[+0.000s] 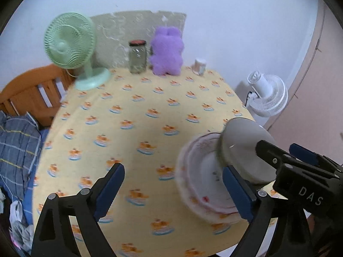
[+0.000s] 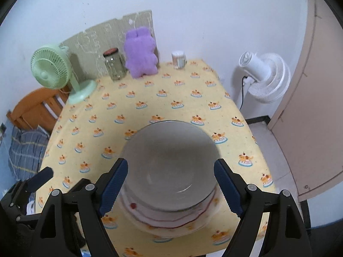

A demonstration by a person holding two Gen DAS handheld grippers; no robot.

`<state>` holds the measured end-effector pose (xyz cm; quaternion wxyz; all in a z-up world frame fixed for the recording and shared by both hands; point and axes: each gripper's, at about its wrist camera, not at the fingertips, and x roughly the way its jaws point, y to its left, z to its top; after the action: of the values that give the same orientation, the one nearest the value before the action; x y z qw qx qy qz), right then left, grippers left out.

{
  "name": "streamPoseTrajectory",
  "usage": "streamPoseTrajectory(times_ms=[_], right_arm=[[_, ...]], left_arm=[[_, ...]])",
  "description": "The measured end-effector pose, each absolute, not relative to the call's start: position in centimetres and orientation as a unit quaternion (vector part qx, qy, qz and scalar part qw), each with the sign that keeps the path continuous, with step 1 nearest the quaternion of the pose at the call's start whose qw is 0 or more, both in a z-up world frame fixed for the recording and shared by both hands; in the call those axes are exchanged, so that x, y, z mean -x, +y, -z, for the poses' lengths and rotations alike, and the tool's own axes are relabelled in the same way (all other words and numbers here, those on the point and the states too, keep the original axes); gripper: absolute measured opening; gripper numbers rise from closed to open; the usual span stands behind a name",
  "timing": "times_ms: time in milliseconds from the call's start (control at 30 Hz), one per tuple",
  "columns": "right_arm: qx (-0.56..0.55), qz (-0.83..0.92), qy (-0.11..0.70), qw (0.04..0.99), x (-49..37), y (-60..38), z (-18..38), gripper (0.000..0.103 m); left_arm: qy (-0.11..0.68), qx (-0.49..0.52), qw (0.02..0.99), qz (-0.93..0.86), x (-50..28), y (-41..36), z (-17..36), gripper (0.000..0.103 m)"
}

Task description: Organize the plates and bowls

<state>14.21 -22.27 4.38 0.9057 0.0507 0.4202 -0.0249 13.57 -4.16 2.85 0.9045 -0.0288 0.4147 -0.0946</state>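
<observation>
A grey bowl (image 2: pixel 171 160) stands upright on a stack of white plates with red rims (image 2: pixel 169 222) near the table's front right corner. My right gripper (image 2: pixel 171 187) is open, its blue pads (image 2: pixel 113 188) on either side of the bowl and not pressing on it. In the left wrist view the bowl (image 1: pixel 246 147) and plates (image 1: pixel 199 184) lie to the right, with the right gripper (image 1: pixel 280 147) beside them. My left gripper (image 1: pixel 174 190) is open and holds nothing, over the cloth left of the plates. It also shows at the right wrist view's lower left (image 2: pixel 66 176).
A yellow patterned cloth (image 1: pixel 133 111) covers the table. Along its far edge stand a green fan (image 1: pixel 70 47), a glass jar (image 1: pixel 137 56), a purple plush toy (image 1: pixel 166 51) and a small cup (image 1: pixel 199 66). A white fan (image 2: pixel 265 77) stands on the floor at the right, a wooden bed (image 1: pixel 32 94) at the left.
</observation>
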Motion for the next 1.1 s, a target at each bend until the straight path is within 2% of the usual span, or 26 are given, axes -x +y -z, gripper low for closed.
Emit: streamPoseTrajectory(times_ms=[200, 500, 1100], right_arm=[[-0.053, 0.034, 0.385, 0.921, -11.1, -18.1, -3.6, 0.085], [-0.023, 0.019, 0.354, 0.935, -7.3, -15.2, -1.0, 0.085], [-0.015, -0.017, 0.325, 0.945, -1.0, -14.0, 1.0, 0.085]], left_arm=[[0.386, 0.005, 0.919, 0.078, -11.1, 0.0, -2.2, 0.1], [0.348, 0.009, 0.937, 0.027, -7.2, 3.8, -0.2, 0.102], [0.313, 0.02, 0.949, 0.004, -0.5, 4.0, 1.4, 0.103]])
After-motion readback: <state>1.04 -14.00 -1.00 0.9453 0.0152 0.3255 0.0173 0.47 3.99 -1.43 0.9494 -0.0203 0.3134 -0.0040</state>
